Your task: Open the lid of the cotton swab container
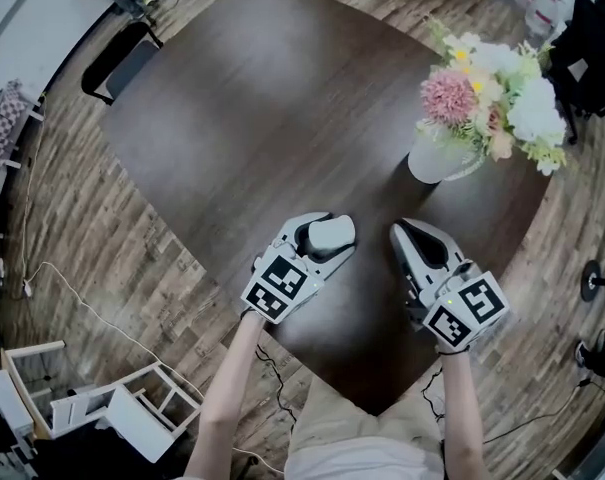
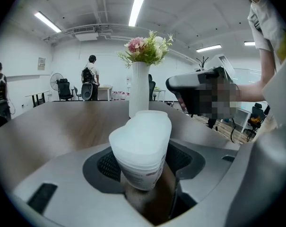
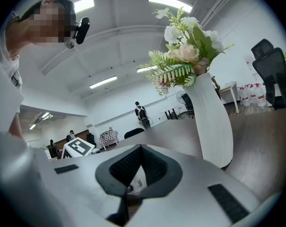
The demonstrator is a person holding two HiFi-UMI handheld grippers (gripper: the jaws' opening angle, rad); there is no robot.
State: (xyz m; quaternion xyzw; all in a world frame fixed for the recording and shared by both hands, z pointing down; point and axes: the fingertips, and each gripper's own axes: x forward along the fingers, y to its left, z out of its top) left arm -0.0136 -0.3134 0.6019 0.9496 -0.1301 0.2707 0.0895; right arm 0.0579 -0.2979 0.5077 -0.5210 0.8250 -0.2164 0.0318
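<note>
Cotton swab container (image 2: 140, 150): white tub, lid (image 2: 143, 126) closed on top, at lower centre of the head view over the dark wooden table (image 1: 232, 118). Roughly upright between the wide-set jaws of the left gripper (image 1: 328, 236), ribbed pads (image 2: 105, 163) against either side of the printed body. Contact of base with table not discernible. Right gripper (image 1: 402, 233) just right of it in the frame, apart from it, jaws closed together. Small white barcode scrap (image 3: 138, 183) visible in the hollow between those pads, identity unclear. White vase (image 1: 437, 158) with flowers (image 1: 492, 93) at upper right, well apart from both grippers.
</note>
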